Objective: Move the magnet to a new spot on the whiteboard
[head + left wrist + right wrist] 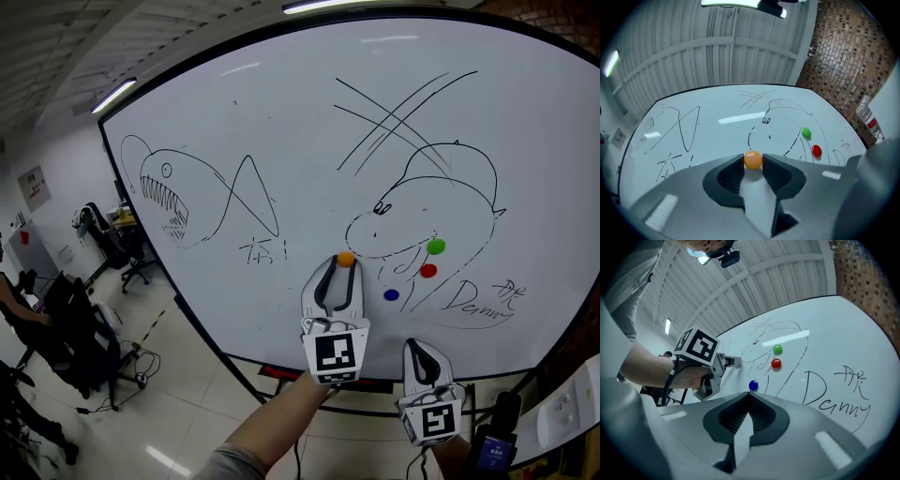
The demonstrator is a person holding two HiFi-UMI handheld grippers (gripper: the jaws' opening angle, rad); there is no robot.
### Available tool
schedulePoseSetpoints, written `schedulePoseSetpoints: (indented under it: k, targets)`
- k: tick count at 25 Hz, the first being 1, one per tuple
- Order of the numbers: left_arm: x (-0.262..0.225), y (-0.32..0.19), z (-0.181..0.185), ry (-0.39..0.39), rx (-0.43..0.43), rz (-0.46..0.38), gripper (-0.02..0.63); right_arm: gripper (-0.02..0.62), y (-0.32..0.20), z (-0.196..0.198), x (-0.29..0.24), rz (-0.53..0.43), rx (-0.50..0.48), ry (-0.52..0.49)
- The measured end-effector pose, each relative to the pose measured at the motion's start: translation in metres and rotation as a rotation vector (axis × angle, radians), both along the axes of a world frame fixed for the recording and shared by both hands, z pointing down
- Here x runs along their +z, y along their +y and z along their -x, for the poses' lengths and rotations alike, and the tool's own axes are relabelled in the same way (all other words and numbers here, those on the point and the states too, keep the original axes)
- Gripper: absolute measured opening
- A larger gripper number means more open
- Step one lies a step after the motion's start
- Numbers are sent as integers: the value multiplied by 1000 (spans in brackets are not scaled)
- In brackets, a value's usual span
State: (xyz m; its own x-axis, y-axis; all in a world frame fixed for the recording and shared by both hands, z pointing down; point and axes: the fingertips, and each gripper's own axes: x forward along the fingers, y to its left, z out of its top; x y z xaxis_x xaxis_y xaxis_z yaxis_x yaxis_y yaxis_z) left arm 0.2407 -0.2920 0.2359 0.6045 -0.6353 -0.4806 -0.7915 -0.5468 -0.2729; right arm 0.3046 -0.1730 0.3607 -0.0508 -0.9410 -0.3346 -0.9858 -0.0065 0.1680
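Note:
The whiteboard (281,112) stands upright in front of me, covered in black drawings. An orange magnet (346,258) sits on it by the dinosaur sketch's chin. My left gripper (345,266) points at the board with its fingertips on either side of that orange magnet (753,159). In the left gripper view the left gripper (753,158) closely flanks the ball at its very tips, and I see no squeeze. My right gripper (418,345) hangs lower right with its jaws together and empty. In the right gripper view the right gripper (749,394) aims just below a blue magnet (753,386).
A green magnet (436,247), a red magnet (428,271) and the blue magnet (391,294) cluster right of the orange one. Black office chairs (89,347) stand on the floor at lower left. A brick wall (853,61) borders the board on the right.

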Motion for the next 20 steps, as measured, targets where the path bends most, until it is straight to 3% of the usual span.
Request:
schedulePoseSetpoints:
  k: [8,12,20]
  targets:
    - [-3,-37,71,22,-36,4,121,-5,-38,65,-1,-10,-59,25]
    - [-6,-64,117,37,-52,4,121,-5,-65,104,-3,-17,-78,5]
    - [-24,-122,217,71,-106,-8,121,-5,-121,187,-12,-22,-126,55]
